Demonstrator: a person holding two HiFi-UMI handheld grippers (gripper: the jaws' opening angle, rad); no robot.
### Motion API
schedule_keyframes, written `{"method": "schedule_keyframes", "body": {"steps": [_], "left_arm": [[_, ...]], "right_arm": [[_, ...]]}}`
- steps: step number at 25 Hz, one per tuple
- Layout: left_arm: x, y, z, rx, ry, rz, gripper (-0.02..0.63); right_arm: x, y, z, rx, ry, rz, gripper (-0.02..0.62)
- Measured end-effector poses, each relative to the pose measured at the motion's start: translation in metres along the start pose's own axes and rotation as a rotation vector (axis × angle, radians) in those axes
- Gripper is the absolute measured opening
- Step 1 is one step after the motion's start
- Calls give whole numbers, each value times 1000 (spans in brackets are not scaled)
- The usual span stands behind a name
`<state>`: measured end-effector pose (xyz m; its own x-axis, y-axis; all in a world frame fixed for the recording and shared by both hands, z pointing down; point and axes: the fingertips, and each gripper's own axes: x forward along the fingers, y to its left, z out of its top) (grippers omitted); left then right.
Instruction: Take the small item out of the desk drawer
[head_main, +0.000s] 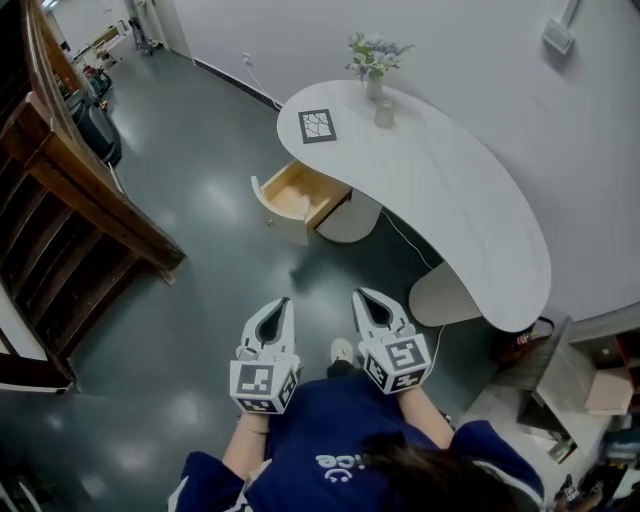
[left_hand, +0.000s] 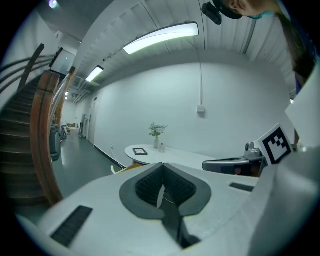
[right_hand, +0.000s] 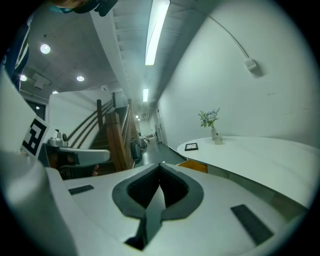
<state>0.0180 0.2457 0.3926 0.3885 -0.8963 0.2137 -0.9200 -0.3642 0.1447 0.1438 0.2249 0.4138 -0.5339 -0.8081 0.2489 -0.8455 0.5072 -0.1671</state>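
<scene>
Though shirt lettering (head_main: 336, 467) (upside down) is illegible, the drawer (head_main: 295, 191) stands open.

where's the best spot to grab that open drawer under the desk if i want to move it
Probably the top edge of the drawer at its white front panel, coming from above on the open floor side. The panel stands upright, clear of the desk, and the open wooden box behind it leaves room for one jaw inside, one outside.
</scene>
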Motion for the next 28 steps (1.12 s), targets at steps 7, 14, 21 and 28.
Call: {"method": "schedule_keyframes", "body": {"steps": [7, 14, 21, 28], "left_arm": [[41, -10, 3, 8, 16, 43, 3], [79, -28, -1, 19, 35, 62, 3], [100, -30, -5, 20, 96, 58, 3], [127, -21, -18, -14, 132, 39, 3]], "right_arm": [[24, -35, 11, -20, 14, 53, 8], [40, -72, 10, -13, 32, 70, 8], [50, -81, 10, 7, 57, 105, 8], [65, -89, 1, 8, 103, 91, 8]]}}
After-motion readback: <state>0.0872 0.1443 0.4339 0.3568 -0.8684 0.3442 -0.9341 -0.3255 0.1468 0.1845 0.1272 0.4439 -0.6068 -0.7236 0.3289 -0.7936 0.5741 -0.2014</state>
